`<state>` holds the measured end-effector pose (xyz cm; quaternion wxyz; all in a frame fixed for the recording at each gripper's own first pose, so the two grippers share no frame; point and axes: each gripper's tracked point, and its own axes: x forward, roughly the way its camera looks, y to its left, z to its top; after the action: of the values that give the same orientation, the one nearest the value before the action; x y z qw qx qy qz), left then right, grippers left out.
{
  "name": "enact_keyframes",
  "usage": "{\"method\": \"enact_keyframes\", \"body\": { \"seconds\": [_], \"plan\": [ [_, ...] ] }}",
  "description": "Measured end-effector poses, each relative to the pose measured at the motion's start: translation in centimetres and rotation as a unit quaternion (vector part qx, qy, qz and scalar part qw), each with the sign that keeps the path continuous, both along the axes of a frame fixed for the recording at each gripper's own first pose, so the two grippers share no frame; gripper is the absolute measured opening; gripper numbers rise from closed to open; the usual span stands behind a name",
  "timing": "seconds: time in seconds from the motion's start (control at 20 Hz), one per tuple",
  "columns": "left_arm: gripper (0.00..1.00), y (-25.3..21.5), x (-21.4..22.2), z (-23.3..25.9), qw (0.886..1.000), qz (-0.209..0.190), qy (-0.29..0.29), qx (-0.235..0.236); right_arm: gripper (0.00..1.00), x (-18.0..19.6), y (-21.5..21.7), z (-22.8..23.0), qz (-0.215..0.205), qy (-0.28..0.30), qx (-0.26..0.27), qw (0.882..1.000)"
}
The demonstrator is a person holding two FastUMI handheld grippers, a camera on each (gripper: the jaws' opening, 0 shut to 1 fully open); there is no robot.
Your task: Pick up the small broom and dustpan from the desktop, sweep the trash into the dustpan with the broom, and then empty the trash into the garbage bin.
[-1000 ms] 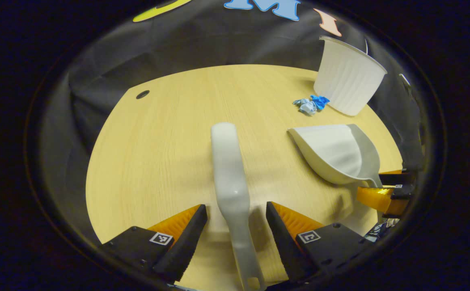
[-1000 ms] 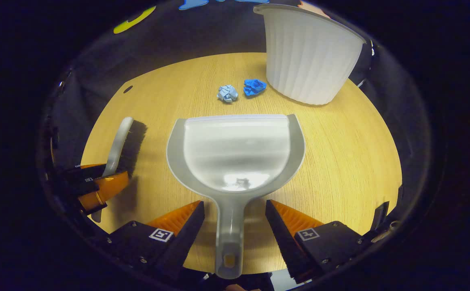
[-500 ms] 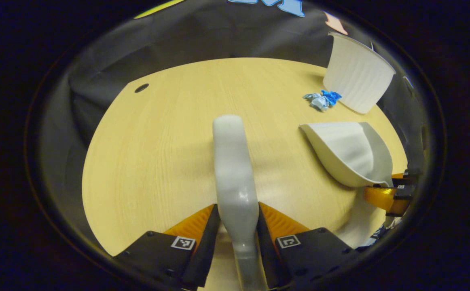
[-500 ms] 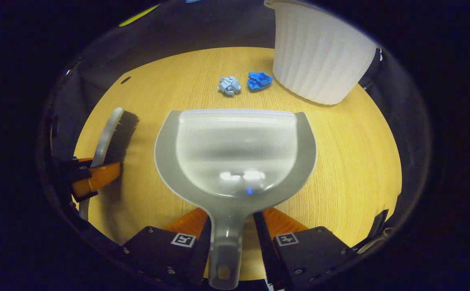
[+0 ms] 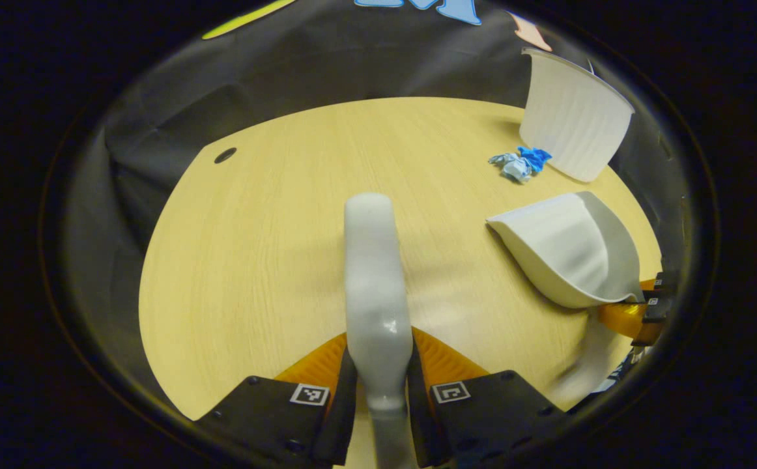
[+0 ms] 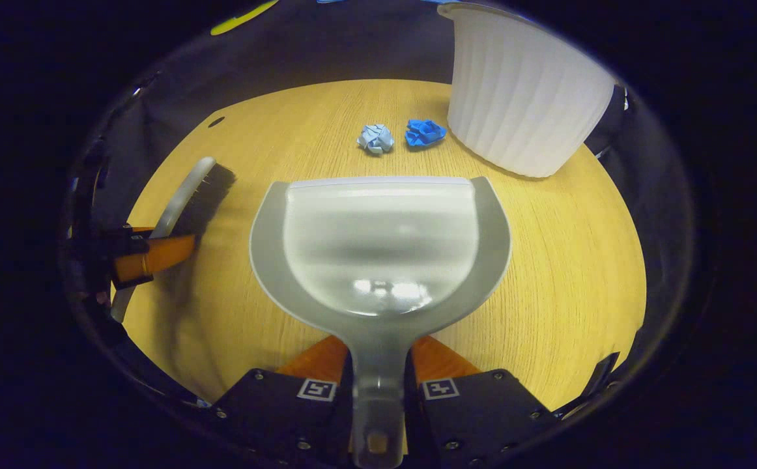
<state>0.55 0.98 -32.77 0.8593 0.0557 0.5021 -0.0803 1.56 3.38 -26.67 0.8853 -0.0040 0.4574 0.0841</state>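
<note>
With broom [image 5: 373, 273] gripped, dustpan [image 6: 378, 247] clamped

A light wooden tabletop [image 5: 268, 247] has a small dark hole [image 5: 225, 155] near its far-left edge.

The wooden table [image 6: 567, 260] is light yellow. A white bin [image 6: 523, 104] stands on it. Two crumpled blue paper balls [image 6: 399, 135] lie just beside the bin.

A glossy smooth plastic dustpan [image 6: 378, 247], a ribbed matt bin [image 6: 525, 111], crumpled paper scraps [image 6: 376, 138] and a matt wood-grain bench [image 6: 580, 260] are seen.
</note>
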Motion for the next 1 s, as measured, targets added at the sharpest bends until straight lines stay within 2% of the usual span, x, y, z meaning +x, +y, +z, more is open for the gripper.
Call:
{"method": "enact_keyframes", "body": {
  "seconds": [0.05,0.15,0.55,0.6,0.85,1.0],
  "plan": [
    [0.41,-0.3,0.4,0.1,1.0,-0.004,-0.002,0.001,0.33,-0.1,-0.3,0.0,0.007,0.0,-0.001,1.0],
    [0.46,-1.3,1.7,0.5,1.0,-0.013,-0.01,-0.004,0.33,-0.1,-1.0,0.0,0.018,-0.002,-0.001,1.0],
    [0.41,-6.1,8.5,1.7,0.996,-0.073,-0.047,0.004,0.33,0.6,-4.2,0.1,0.053,-0.005,-0.003,0.999],
    [0.43,-6.5,9.4,1.8,0.995,-0.082,-0.05,0.009,0.33,0.7,-4.4,0.1,0.056,-0.002,0.002,0.998],
    [0.46,-9.6,13.3,1.1,0.988,-0.144,-0.056,0.026,0.33,1.4,-5.9,0.0,0.08,-0.002,-0.001,0.997],
    [0.41,-11.9,15.5,0.6,0.978,-0.194,-0.062,0.035,0.33,1.7,-6.6,0.2,0.092,-0.001,-0.004,0.996]
  ]
}}
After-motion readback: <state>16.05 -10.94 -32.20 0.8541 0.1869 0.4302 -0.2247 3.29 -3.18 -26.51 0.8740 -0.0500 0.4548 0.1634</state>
